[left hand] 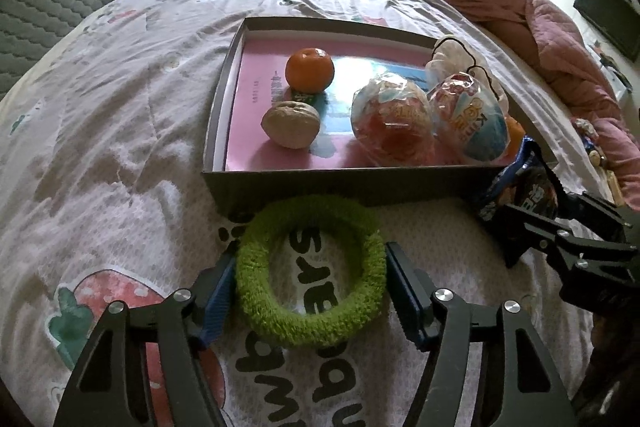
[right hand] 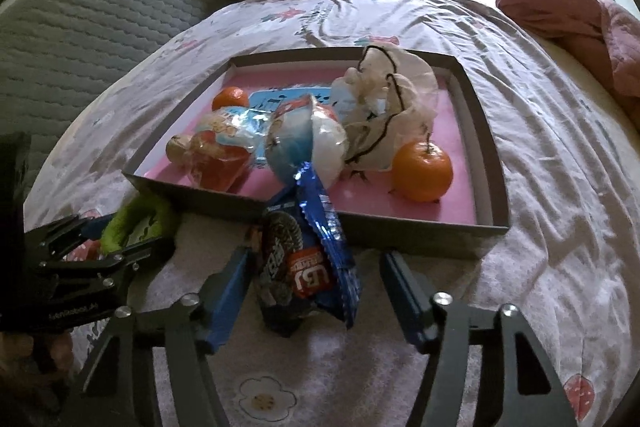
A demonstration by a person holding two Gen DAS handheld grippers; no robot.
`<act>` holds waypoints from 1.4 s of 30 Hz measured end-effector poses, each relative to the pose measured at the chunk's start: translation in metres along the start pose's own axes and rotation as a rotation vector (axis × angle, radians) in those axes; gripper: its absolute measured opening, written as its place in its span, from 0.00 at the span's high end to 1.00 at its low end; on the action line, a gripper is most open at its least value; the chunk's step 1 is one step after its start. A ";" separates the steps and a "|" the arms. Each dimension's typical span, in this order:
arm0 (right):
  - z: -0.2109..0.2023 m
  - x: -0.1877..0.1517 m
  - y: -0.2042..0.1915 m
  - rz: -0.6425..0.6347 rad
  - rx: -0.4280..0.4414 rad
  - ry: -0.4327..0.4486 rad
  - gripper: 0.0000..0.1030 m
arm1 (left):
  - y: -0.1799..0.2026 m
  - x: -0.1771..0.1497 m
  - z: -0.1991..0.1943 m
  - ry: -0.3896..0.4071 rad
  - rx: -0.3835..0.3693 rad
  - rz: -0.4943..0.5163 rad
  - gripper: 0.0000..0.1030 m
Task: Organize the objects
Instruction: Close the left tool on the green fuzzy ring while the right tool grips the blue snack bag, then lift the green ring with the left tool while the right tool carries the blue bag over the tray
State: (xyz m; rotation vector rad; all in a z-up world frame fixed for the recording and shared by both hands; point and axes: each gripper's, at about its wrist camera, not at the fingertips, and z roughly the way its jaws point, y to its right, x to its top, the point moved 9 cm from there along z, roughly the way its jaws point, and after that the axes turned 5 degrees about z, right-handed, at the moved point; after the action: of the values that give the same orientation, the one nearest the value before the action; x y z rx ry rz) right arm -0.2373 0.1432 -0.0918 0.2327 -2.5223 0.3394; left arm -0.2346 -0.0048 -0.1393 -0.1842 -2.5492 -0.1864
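Judging by the layout, most of the sorting looks done: ahead of both tongs the box (left hand: 224,99) already holds 2 oranges (left hand: 310,70), a walnut (left hand: 291,125), 2 wrapped eggs (left hand: 392,125) and a pouch (right hand: 394,95). 2 items remain on the bedspread (left hand: 120,107). The left gripper (left hand: 310,285) stands spread around the green ring (left hand: 310,275), its pads just beside it; the right gripper (right hand: 316,291) brackets the cookie packet (right hand: 304,259), with a gap at its right pad.

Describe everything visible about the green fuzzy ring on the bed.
The green ring is a closed loop of fuzzy, terry-like fabric, bright lime, slightly oval. It lies flat on the printed bedspread, just in front of the near wall of the grey box, outside it. The left gripper straddles it, blue pads at each side, apparently touching or nearly so; it is not lifted.
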 end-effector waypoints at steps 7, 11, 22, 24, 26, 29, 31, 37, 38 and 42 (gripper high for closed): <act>0.002 -0.003 -0.009 -0.017 0.015 -0.006 0.59 | 0.004 -0.001 -0.002 -0.004 -0.015 -0.005 0.50; 0.000 -0.003 -0.012 -0.028 0.007 0.001 0.63 | 0.007 -0.004 -0.003 -0.006 -0.051 -0.031 0.70; -0.009 -0.004 -0.012 -0.016 0.017 0.013 0.73 | 0.021 -0.006 -0.017 0.002 -0.116 -0.046 0.88; -0.013 -0.003 -0.013 -0.017 0.018 0.024 0.74 | 0.023 -0.005 -0.021 0.011 -0.113 -0.042 0.88; -0.016 -0.001 -0.012 -0.016 0.017 0.032 0.74 | 0.024 -0.005 -0.025 0.017 -0.111 -0.041 0.88; -0.023 0.000 -0.013 -0.015 0.020 0.047 0.75 | 0.025 -0.003 -0.031 0.030 -0.104 -0.041 0.88; -0.027 0.002 -0.014 -0.019 0.018 0.058 0.75 | 0.025 -0.001 -0.037 0.041 -0.095 -0.035 0.88; -0.047 0.010 -0.017 -0.019 0.025 0.107 0.75 | 0.030 0.005 -0.054 0.073 -0.081 -0.018 0.88; -0.050 0.011 -0.018 -0.017 0.026 0.115 0.75 | 0.031 0.007 -0.057 0.079 -0.075 -0.015 0.88; -0.064 0.018 -0.021 -0.018 0.034 0.146 0.75 | 0.033 0.013 -0.069 0.104 -0.064 -0.006 0.88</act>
State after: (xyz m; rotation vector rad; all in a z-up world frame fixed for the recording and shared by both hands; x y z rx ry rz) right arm -0.2131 0.1398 -0.0263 0.2345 -2.3705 0.3791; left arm -0.2030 0.0171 -0.0718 -0.1868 -2.4422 -0.2726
